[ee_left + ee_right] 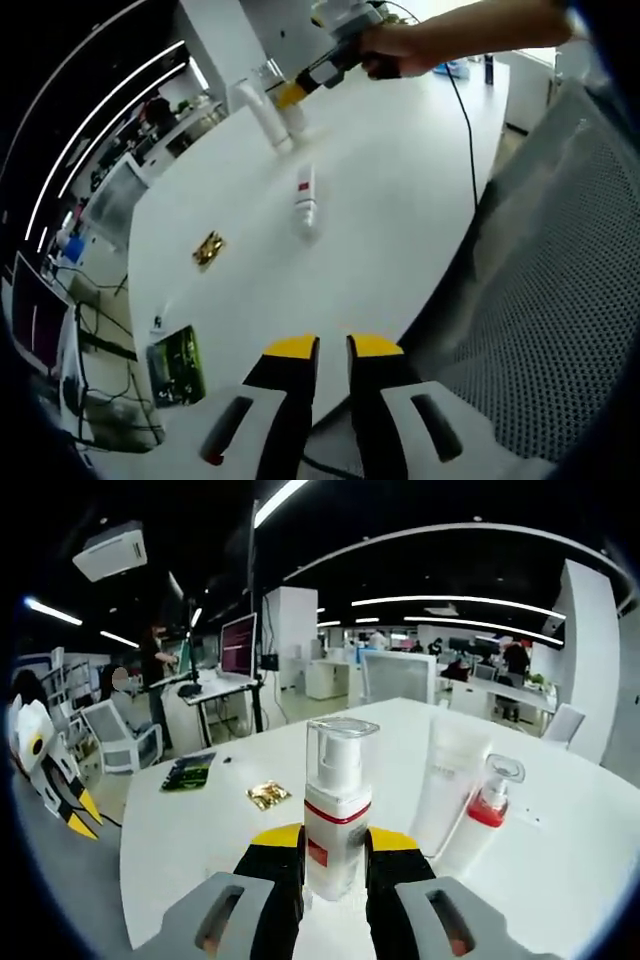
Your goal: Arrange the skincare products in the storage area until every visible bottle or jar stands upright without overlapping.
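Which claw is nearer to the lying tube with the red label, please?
Left. The left claw sits at the table edge facing the lying tube; the right claw grips a pump bottle beyond it.

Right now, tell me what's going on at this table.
A person is tidying skincare products on a white table. The right gripper has its jaws around an upright pump bottle, beside a white tube and a tilted red-collared bottle. The left gripper hangs back, holding nothing. One small bottle lies on its side mid-table.
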Motion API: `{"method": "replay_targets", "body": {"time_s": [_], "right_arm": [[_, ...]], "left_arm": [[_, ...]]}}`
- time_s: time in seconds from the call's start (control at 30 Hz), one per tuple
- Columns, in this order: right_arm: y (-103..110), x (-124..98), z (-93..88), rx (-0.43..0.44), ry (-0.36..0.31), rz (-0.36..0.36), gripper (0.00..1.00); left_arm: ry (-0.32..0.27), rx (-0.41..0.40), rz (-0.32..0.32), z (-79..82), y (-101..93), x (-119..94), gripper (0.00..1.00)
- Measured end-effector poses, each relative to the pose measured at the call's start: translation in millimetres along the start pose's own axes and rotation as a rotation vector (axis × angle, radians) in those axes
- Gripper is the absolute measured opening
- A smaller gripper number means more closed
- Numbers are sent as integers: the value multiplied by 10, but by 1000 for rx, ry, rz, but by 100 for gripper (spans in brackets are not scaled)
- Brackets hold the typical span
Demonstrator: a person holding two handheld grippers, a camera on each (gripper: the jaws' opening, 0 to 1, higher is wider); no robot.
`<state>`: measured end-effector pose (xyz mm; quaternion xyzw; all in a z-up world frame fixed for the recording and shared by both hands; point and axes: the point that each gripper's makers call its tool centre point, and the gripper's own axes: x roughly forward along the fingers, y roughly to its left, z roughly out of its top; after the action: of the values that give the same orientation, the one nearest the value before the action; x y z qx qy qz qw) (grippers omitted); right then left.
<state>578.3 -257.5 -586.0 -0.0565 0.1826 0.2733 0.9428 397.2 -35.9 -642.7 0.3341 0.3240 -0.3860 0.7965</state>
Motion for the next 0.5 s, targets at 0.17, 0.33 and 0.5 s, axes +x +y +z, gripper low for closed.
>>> {"method": "replay_targets", "body": {"time_s": [0.17,0.33,0.5], "right_arm": [[-71,32,-30,-2,-12,-19,16],[-115,63,-47,-18,-27,-33,16],[-164,115,-77,-34,-45,-45,16]], "left_arm": [[11,1,-6,-22,-11,5,17],[16,2,-8,-31,-13,8,17],[17,2,-10,-34,-17,10,16]]}}
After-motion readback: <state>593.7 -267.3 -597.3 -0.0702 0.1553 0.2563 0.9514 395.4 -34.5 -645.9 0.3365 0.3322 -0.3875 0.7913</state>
